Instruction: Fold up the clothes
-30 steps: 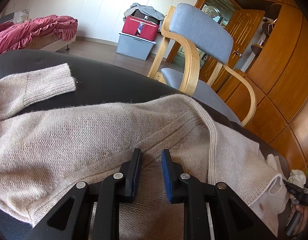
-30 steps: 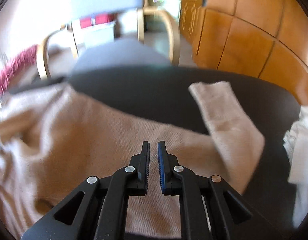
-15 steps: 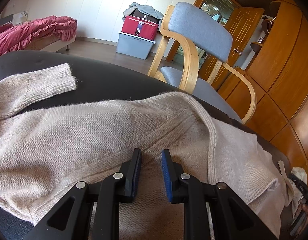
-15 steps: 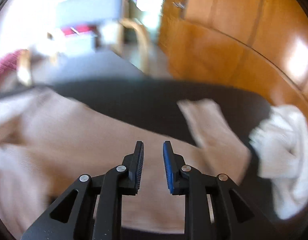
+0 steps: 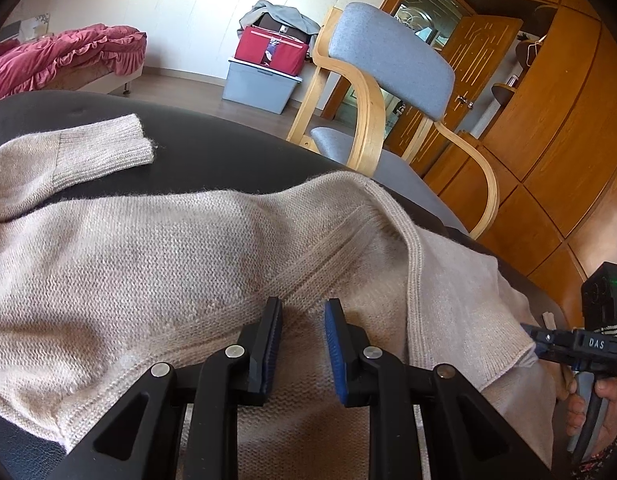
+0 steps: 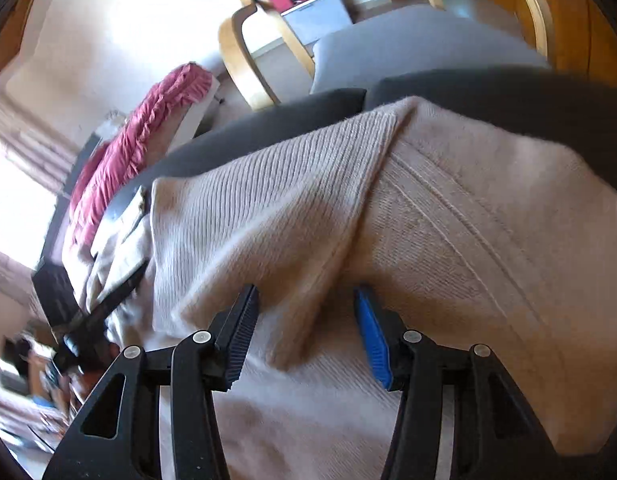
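Note:
A beige knit sweater (image 5: 148,264) lies spread on a black table (image 5: 228,152), one ribbed cuff (image 5: 104,148) resting at the far left. My left gripper (image 5: 303,312) rests low on the sweater's ribbed band. Its jaws are a little apart and opening slightly, with knit fabric in the gap. My right gripper (image 6: 306,312) hangs over a raised fold of the sweater (image 6: 268,208). Its jaws are opening wide, the fold lies loose between them, and the pads do not press on it. The left wrist view shows that gripper (image 5: 532,340) at the sweater's right hem, held by a hand (image 5: 588,404).
A wooden armchair with grey cushions (image 5: 388,68) stands just beyond the table's far edge. Wooden cabinets (image 5: 548,140) line the right side. A bed with a red cover (image 5: 60,60) and a red box on a grey bin (image 5: 264,68) stand farther back.
My right gripper swung away from the right sleeve and the white cloth to the sweater's body, and its jaws went from shut to wide. The left gripper kept still.

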The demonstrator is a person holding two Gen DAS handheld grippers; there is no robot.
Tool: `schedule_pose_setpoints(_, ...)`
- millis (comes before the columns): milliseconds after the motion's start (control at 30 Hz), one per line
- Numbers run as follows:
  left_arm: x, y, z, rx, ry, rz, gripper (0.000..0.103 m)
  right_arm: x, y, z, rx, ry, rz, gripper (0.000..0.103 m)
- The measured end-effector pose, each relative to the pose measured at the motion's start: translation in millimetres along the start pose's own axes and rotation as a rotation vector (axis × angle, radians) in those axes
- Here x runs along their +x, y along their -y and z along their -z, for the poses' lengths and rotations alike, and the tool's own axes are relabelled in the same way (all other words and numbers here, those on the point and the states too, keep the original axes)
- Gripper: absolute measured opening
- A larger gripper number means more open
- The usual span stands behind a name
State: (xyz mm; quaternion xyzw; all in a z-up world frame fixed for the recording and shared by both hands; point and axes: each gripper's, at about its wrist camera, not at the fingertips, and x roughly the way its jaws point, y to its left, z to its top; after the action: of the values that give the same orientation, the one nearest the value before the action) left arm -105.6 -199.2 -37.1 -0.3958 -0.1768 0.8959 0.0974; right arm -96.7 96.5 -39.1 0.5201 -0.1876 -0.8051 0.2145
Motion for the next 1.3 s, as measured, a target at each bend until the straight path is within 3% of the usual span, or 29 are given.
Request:
schedule_pose_setpoints(67,0,0,1,-0.001,0.000,0.003,0.022,3,-4,-4,0.002,-0.014,-0.012,0.051)
schedule_pose_setpoints(133,-1,0,1,0.001,0.000,0.004,0.022,13,-3,-12,-0.006,-0.033,-0.038,0.009)
schedule_pose_setpoints(267,-2,-3,3,-0.007,0.001,0.015,0.023,26,-5,-31,0.009,-0.074,-0.123,0.008)
schedule_pose_setpoints(367,-2,-4,4,-0.012,0.003,0.022,0.023,29,-14,-71,0.072,-0.038,-0.233,0.008)
schedule_pose_setpoints(433,-2,-6,4,-0.018,0.005,0.031,0.023,29,-19,-100,0.093,0.036,-0.265,0.008)
schedule_pose_setpoints(533,-2,-11,5,-0.036,0.009,0.056,0.023,31,-25,-146,0.089,0.178,-0.195,0.008)
schedule_pose_setpoints(733,-2,-18,6,-0.062,0.014,0.090,0.023,51,-5,-168,0.084,0.220,0.006,0.013)
schedule_pose_setpoints(767,-2,-18,6,-0.063,0.014,0.091,0.023,51,-5,-163,0.062,0.202,0.041,0.014)
schedule_pose_setpoints(867,-2,-17,7,-0.060,0.014,0.084,0.023,43,-22,-133,-0.088,0.136,0.024,0.035)
schedule_pose_setpoints(1033,-3,-14,7,-0.045,0.014,0.064,0.023,42,-52,-68,-0.279,-0.071,-0.014,0.034)
schedule_pose_setpoints(1167,-1,-9,6,-0.035,0.016,0.054,0.023,83,-56,-54,-0.120,-0.249,-0.192,0.035)
schedule_pose_setpoints(1267,3,-7,4,-0.042,0.016,0.061,0.023,106,-54,-67,-0.002,-0.253,-0.245,0.036)
schedule_pose_setpoints(1300,4,-7,4,-0.044,0.016,0.064,0.023,110,-56,-75,0.017,-0.232,-0.264,0.027)
